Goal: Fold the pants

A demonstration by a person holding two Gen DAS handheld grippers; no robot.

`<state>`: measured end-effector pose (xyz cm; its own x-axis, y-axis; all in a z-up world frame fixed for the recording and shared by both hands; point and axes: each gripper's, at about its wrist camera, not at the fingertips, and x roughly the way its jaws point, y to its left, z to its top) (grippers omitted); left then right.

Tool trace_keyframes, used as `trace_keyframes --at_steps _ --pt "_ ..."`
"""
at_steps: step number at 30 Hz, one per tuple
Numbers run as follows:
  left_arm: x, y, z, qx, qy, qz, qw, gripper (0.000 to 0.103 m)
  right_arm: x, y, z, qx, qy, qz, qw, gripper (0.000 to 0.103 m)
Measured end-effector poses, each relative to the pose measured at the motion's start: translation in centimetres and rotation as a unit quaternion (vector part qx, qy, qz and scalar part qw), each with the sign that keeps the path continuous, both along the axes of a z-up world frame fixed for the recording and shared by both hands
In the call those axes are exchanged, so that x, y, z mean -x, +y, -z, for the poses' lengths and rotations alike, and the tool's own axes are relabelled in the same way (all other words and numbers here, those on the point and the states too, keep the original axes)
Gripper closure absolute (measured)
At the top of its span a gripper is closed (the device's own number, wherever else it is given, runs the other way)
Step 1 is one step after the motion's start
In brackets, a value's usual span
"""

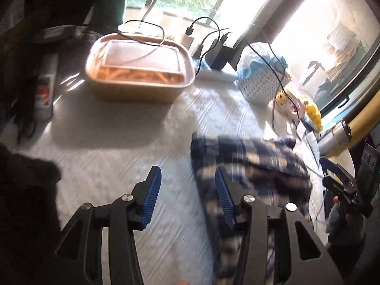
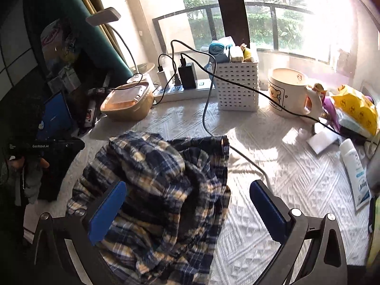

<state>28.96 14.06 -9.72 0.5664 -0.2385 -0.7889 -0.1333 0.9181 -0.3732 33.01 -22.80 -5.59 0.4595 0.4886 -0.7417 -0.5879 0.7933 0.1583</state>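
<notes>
Sunlight floods across the white quilted tabletop (image 2: 280, 166), which runs up to a window with a railing and greenery outside. On it, in the middle and nearest the person, lie the plaid pants (image 2: 154, 190), dark blue with cream checks, and everything else is best placed from them. They sit in a loose rumpled heap, with one hemmed edge turned up at the far side and folds bunched over one another; I can make out no clean crease or squared edge anywhere. By my judgement the folding has hardly begun: the cloth needs spreading flat and the legs laying together before any real fold.

Beyond the pants to the left sits a tan lidded food box (image 2: 128, 104); straight behind them a white perforated basket (image 2: 237, 85) beside a power strip (image 2: 180, 90); further right a cream mug (image 2: 287, 92). A black cable (image 2: 237, 80) trails down towards the heap.

The right gripper (image 2: 187, 201) hangs over the pants with its blue pads spread as wide as they go, holding nothing. The left gripper (image 1: 187, 190) is about half open over the heap's left edge, also empty.
</notes>
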Motion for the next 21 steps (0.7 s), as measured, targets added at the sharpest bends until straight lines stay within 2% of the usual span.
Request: trace_keyframes --at_steps 1,3,4,5,7,11,15,18,20,21 --pt "-0.9 -1.1 0.3 -0.008 -0.020 0.010 0.9997 0.055 -0.8 0.5 0.3 0.007 0.001 0.004 1.000 0.001" --pt "-1.7 -2.1 0.4 -0.032 -0.038 0.028 0.9984 0.035 -2.1 2.2 1.0 0.024 0.011 0.005 1.000 0.010" --pt "-2.3 -3.2 0.5 -0.039 -0.045 0.047 0.9971 0.014 -2.4 2.7 1.3 0.026 0.016 0.000 1.000 0.019" --pt "-2.5 -3.7 0.7 -0.038 -0.049 0.057 0.9964 0.009 -2.6 3.1 1.6 0.028 0.021 -0.003 0.999 0.022" --pt "-3.3 -4.5 1.3 -0.030 -0.041 0.074 0.9960 0.008 -3.0 3.6 2.3 0.031 0.030 -0.010 0.999 0.025" --pt "-3.9 -4.6 2.2 -0.012 -0.011 0.083 0.9964 0.008 -3.7 3.7 3.4 0.031 0.044 -0.014 0.998 0.047" --pt "-4.2 -3.9 2.9 0.030 0.012 0.080 0.9963 0.008 -4.1 3.4 4.1 0.024 0.055 -0.017 0.998 0.048" --pt "-4.0 -4.0 3.0 0.023 0.005 0.080 0.9965 0.010 -4.5 3.4 5.0 0.019 0.064 -0.019 0.998 0.050" --pt "-3.9 -4.4 3.3 0.014 0.007 0.087 0.9961 0.015 -4.9 3.0 5.8 0.010 0.074 -0.018 0.997 0.071" --pt "-3.9 -4.7 3.4 0.011 0.009 0.091 0.9957 0.016 -5.0 2.8 6.0 0.001 0.079 -0.013 0.997 0.075"
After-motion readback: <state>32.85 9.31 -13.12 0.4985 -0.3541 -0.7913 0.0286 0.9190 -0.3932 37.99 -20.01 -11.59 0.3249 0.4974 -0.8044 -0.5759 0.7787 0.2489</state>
